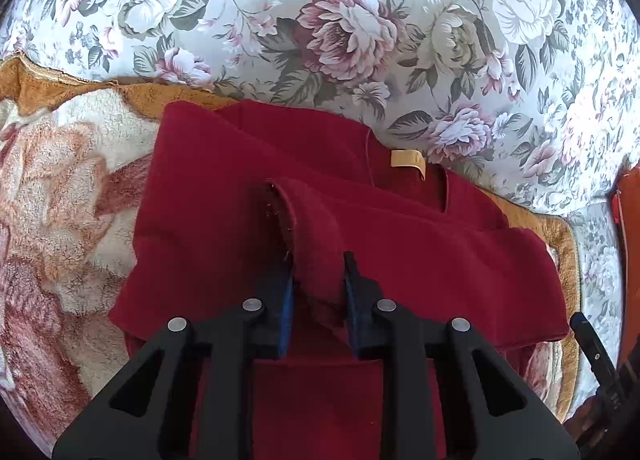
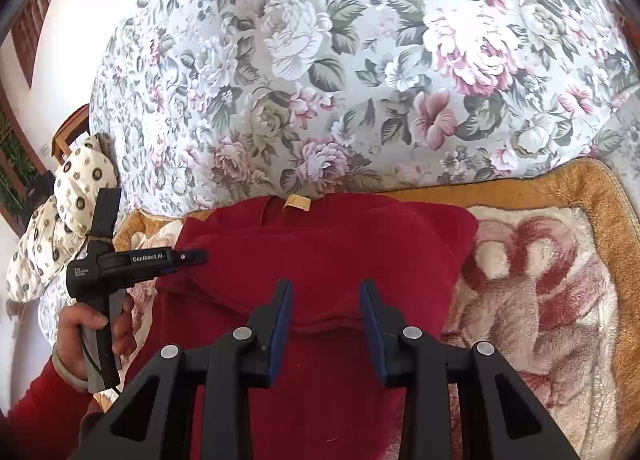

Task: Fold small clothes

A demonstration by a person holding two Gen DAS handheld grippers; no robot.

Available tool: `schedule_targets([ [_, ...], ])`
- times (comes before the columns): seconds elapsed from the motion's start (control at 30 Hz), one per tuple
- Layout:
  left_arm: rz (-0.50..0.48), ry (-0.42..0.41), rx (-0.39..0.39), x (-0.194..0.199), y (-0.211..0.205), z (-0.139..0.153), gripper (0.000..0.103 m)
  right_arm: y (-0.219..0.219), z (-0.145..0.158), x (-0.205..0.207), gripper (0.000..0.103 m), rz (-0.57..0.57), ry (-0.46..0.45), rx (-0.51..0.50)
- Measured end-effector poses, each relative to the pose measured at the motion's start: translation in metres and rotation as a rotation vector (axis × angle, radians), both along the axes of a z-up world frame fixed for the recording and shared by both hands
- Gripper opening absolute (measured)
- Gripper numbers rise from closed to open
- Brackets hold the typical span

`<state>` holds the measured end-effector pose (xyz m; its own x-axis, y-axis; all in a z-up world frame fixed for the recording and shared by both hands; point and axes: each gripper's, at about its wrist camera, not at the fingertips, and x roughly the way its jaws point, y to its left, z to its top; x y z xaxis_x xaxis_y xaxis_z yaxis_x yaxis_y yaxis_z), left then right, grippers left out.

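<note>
A dark red garment (image 1: pixel 248 187) with a tan neck label (image 1: pixel 406 159) lies partly folded on a fluffy blanket. My left gripper (image 1: pixel 318 276) has a raised fold of the red cloth, a sleeve end, between its blue-padded fingers; the jaws stand a little apart around it. In the right wrist view the same garment (image 2: pixel 320 252) lies ahead, label (image 2: pixel 296 201) at its far edge. My right gripper (image 2: pixel 326 300) is open and empty just above the folded front edge. The left gripper (image 2: pixel 192 257) shows there at the garment's left side, held by a hand.
The blanket (image 2: pixel 540 280) is cream and red with an orange border, on a floral bedsheet (image 2: pixel 320 59). A spotted pillow (image 2: pixel 60 219) lies at the far left beside a wooden chair (image 2: pixel 68 131). An orange thing (image 1: pixel 630 219) sits at the right edge.
</note>
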<state>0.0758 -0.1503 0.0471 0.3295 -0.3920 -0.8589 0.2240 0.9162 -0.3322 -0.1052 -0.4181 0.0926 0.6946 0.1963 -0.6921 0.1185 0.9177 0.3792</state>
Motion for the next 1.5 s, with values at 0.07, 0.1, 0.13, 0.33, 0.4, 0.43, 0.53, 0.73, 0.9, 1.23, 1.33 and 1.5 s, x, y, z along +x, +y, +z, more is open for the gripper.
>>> schedule_targets([
  [0.07,-0.012,-0.041,-0.004,-0.002,-0.002,0.012,0.015,-0.013,-0.003,0.001,0.033,-0.057,0.017,0.006],
  [0.1,-0.018,-0.067,-0.003,-0.002,-0.002,0.022,0.015,-0.018,-0.004,0.002,0.033,-0.081,0.03,0.008],
  [0.13,-0.022,-0.089,-0.004,-0.002,-0.001,0.031,0.015,-0.022,-0.004,0.004,0.033,-0.106,0.047,-0.001],
  [0.33,0.038,-0.17,0.007,0.006,0.039,0.069,0.015,-0.013,0.004,0.026,0.033,-0.088,0.046,0.004],
  [0.4,0.059,-0.16,0.033,0.007,0.054,0.06,0.015,0.002,0.001,0.034,0.033,-0.047,0.049,-0.011],
  [0.43,0.068,-0.142,0.046,0.008,0.059,0.052,0.015,0.01,-0.003,0.038,0.033,-0.022,0.059,-0.019],
  [0.53,0.077,-0.069,0.06,0.007,0.068,0.02,0.015,0.03,-0.027,0.049,0.033,0.029,0.127,-0.063],
  [0.73,0.087,-0.056,0.065,0.004,0.07,0.005,0.015,0.025,-0.039,0.054,0.03,-0.004,0.189,-0.122],
  [0.9,0.08,-0.072,0.082,0.004,0.065,0.007,0.015,0.02,-0.023,0.067,0.031,0.026,0.13,-0.145],
  [1.23,0.083,-0.062,0.086,0.005,0.06,-0.002,0.015,0.003,-0.059,0.109,0.024,-0.027,0.206,-0.263],
  [1.33,0.09,-0.068,0.081,0.0,0.064,0.0,0.015,0.011,-0.042,0.092,0.026,-0.023,0.19,-0.261],
  [1.5,0.087,-0.089,0.113,-0.009,0.061,-0.001,0.016,0.024,-0.033,0.043,0.026,0.024,0.176,-0.198],
])
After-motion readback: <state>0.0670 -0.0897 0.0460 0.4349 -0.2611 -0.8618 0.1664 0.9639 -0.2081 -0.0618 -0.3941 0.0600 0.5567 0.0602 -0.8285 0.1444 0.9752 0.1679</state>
